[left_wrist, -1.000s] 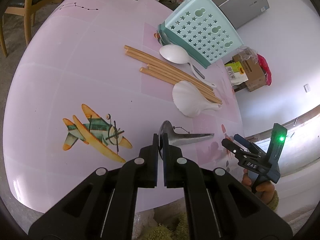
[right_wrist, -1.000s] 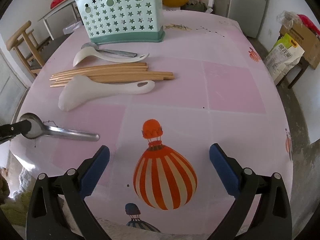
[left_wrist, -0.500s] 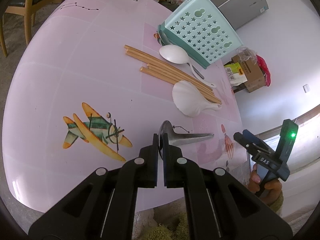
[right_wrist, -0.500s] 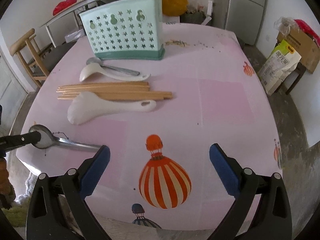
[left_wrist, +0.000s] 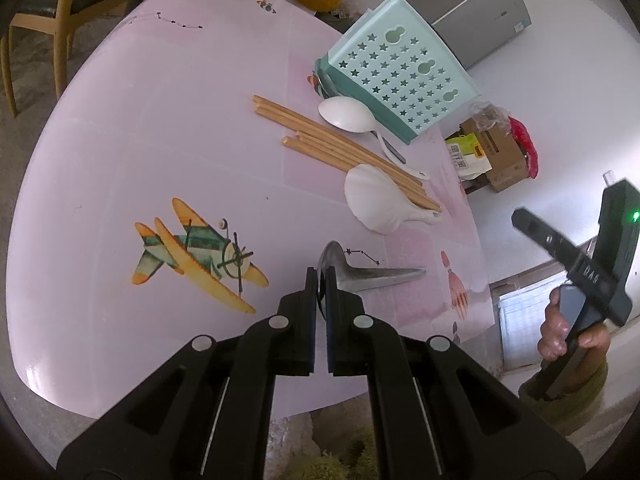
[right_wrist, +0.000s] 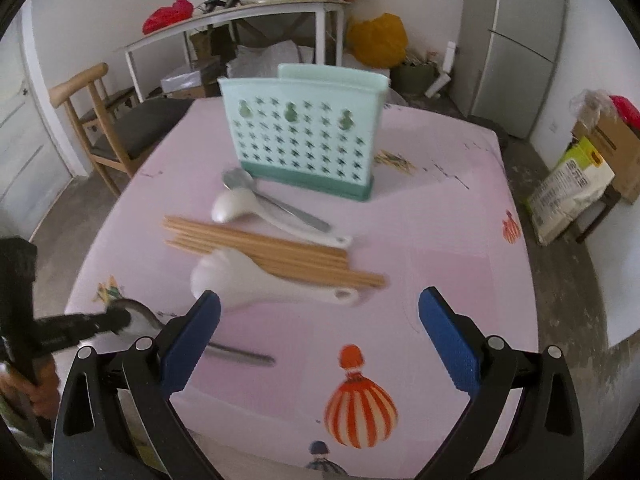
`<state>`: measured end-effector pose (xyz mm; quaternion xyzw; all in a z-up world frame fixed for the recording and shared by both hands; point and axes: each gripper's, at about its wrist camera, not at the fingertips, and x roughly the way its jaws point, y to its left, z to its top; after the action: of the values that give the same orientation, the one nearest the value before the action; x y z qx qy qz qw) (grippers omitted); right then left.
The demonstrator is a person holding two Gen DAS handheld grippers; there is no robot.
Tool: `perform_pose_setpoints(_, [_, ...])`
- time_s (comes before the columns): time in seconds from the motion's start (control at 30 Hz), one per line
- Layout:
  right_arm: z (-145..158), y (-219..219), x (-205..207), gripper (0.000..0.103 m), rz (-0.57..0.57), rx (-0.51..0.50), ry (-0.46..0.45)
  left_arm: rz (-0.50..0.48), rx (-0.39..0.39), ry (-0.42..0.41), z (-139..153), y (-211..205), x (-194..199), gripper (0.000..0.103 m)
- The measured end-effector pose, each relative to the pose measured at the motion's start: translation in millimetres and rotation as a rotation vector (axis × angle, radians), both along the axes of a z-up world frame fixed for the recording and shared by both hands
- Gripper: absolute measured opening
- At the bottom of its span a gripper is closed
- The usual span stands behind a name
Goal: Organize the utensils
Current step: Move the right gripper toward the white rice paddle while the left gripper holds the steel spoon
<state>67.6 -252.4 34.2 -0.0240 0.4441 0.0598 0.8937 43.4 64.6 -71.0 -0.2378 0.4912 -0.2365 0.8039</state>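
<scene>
We find the left hand-held gripper (left_wrist: 320, 280) clamped on the bowl of a metal spoon (left_wrist: 372, 276) lying on the worktop (left_wrist: 160, 120). Our right hand-held gripper (right_wrist: 320, 340) stands wide, empty, above the rice paddle (right_wrist: 256, 284), chopsticks (right_wrist: 260, 248) and rack (right_wrist: 308, 136).

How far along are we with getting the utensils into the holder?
Nothing shows sorted yet; the green holder interior is hidden. In hand: the left gripper is shut on the metal spoon bowl, on the table. Left: chopsticks, two white spoons, another metal spoon. The right gripper is open, empty.
</scene>
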Motion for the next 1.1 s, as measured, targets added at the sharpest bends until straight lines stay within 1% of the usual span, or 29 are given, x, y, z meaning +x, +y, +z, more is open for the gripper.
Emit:
perform_pose_setpoints(0.23, [8,19,7,0.097,0.015,-0.012,0.002,-0.033,-0.045,-0.016,1,0,0,0.001])
perform_pose_setpoints(0.5, [5,26,9,0.097,0.008,-0.021,0.016,-0.055,-0.079,-0.011,-2,1,2,0.001])
perform_pose_setpoints(0.83, [2,35,15,0.095,0.029,0.009,0.019,-0.065,-0.07,0.001,-3,1,1,0.001])
perform_pose_setpoints(1.1, [2,41,16,0.092,0.093,0.034,-0.023,-0.066,-0.046,0.001,-1,0,0,0.001])
